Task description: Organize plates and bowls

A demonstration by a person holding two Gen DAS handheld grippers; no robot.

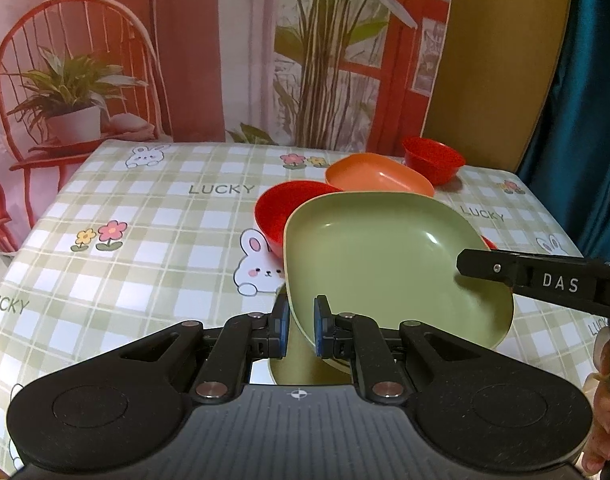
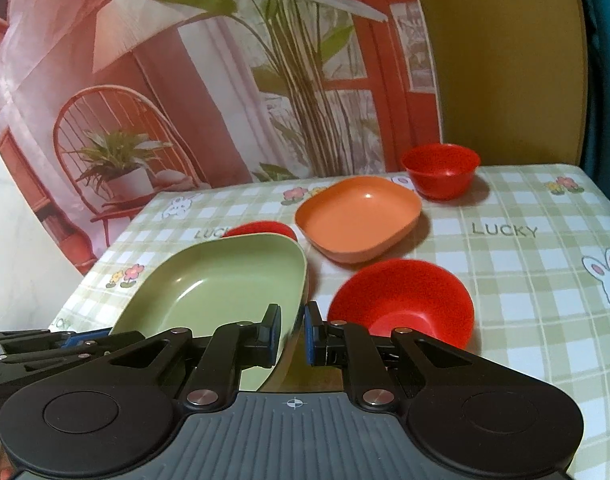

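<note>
A green square plate (image 1: 377,256) is held tilted above the table. My left gripper (image 1: 301,328) is shut on its near rim. My right gripper (image 2: 293,332) is shut on the plate's right rim (image 2: 225,280); its arm shows in the left wrist view (image 1: 545,280). An orange square plate (image 2: 357,216) lies on the table behind, also in the left wrist view (image 1: 377,176). One red bowl (image 2: 401,304) sits right of the green plate, another (image 1: 277,212) behind it, a third (image 2: 441,168) at the far edge.
The table (image 1: 145,208) has a green checked cloth with rabbits and "LUCKY" print. A printed backdrop with a chair and plants (image 1: 185,60) hangs behind it. A teal curtain (image 1: 593,100) hangs at the right.
</note>
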